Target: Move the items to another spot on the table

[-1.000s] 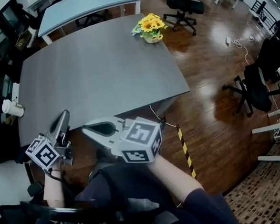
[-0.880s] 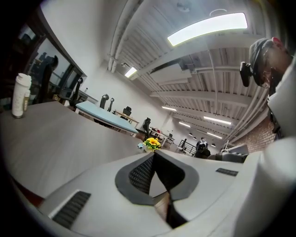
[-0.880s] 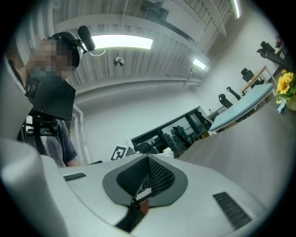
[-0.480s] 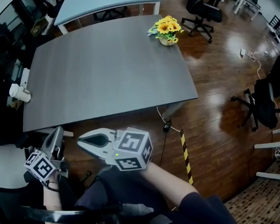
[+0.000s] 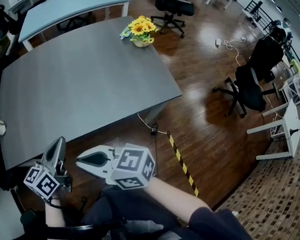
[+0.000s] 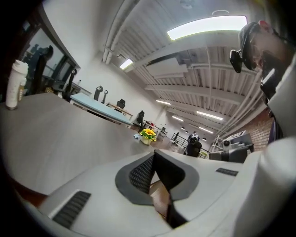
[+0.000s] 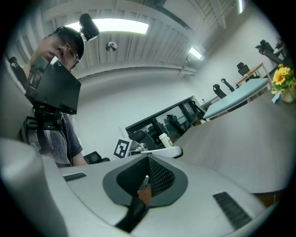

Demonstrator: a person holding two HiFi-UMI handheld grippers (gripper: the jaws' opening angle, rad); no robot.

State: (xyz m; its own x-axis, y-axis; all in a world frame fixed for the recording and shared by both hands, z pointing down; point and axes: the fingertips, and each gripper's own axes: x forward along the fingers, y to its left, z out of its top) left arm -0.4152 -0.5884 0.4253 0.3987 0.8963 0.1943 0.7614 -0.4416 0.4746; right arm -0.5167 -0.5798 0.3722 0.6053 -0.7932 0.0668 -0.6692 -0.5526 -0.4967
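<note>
Near table (image 5: pixel 81 81) edge: left gripper (image 5: pixel 57 144), right gripper (image 5: pixel 81 160) closed, empty; striped floor tape (image 5: pixel 180 162) in head view only.

A dark wooden floor (image 5: pixel 205 131) fills the right of the scene. On it, near, lies a strip of yellow-and-black tape (image 5: pixel 182 164), with a small plug block (image 5: pixel 153 128) just beyond its far end. A black office chair (image 5: pixel 247 90) stands to the right, another (image 5: pixel 171 5) at the far side. A light-blue table (image 5: pixel 71 6) sits far left. A white power strip (image 5: pixel 217 42) with loose cable lies far right. A white stand (image 5: pixel 287 129) borders mottled carpet (image 5: pixel 282 213). Overhead glows a ceiling light panel (image 6: pixel 206 27).
</note>
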